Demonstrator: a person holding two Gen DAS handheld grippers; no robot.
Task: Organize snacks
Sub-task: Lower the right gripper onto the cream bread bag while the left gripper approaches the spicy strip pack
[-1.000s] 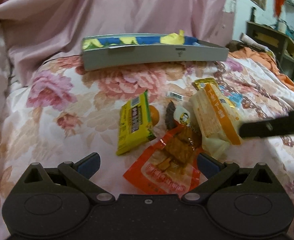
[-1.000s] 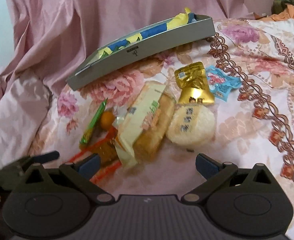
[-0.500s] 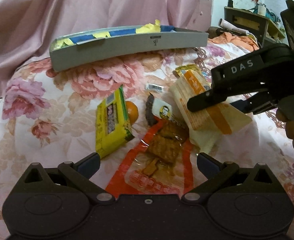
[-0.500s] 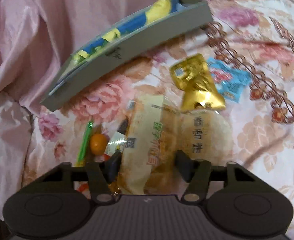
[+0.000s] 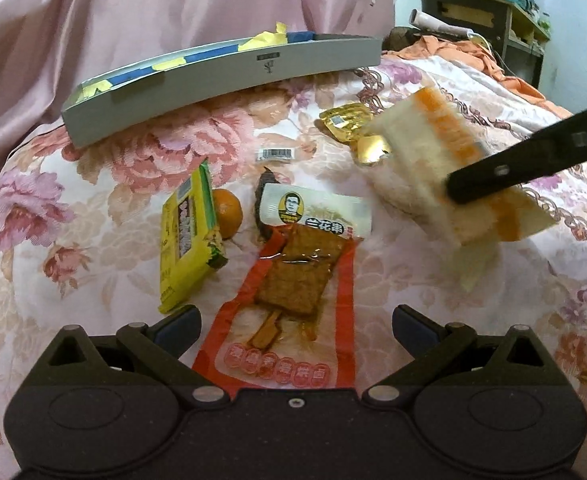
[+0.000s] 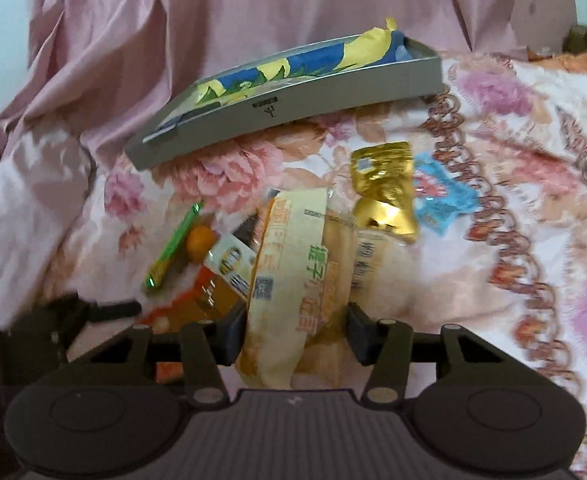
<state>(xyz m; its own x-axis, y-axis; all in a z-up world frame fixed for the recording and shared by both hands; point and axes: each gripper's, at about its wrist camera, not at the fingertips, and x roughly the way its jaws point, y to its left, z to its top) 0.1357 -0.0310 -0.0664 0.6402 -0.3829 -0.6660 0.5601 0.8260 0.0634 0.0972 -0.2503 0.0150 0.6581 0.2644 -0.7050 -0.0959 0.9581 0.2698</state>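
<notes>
Item: cream-and-orange bread packet (image 6: 293,292), clamped between the two pads of the right gripper (image 6: 295,330), whose jaws are closing on it. In the left wrist view the same packet (image 5: 445,168) sits at about two o'clock, tilted and lifted off the floral bedspread (image 5: 93,184), with one black finger (image 5: 525,160) of that gripper laid across it.

Left gripper (image 5: 295,328): jaws spread wide, nothing between the pads; the lower end of the orange tofu-skewer pouch (image 5: 289,300) lies on the cloth beneath the gap.

Shown clearly only by the left wrist view: yellow-green wafer packet (image 5: 185,240) at ten o'clock of the pouch, a small orange fruit (image 5: 225,212) touching its right edge, a white portrait-labelled sachet (image 5: 317,212) overlapping the pouch's top.

Shown only by the right wrist view: blue wrapper (image 6: 441,196) at two o'clock of the bread, just right of the gold foil packet (image 6: 381,188); a round pale rice cracker (image 6: 377,268) beside the bread.

Both views: grey tray (image 6: 293,108) at twelve o'clock, holding blue-and-yellow wrapping, against pink drapery (image 6: 253,8).
</notes>
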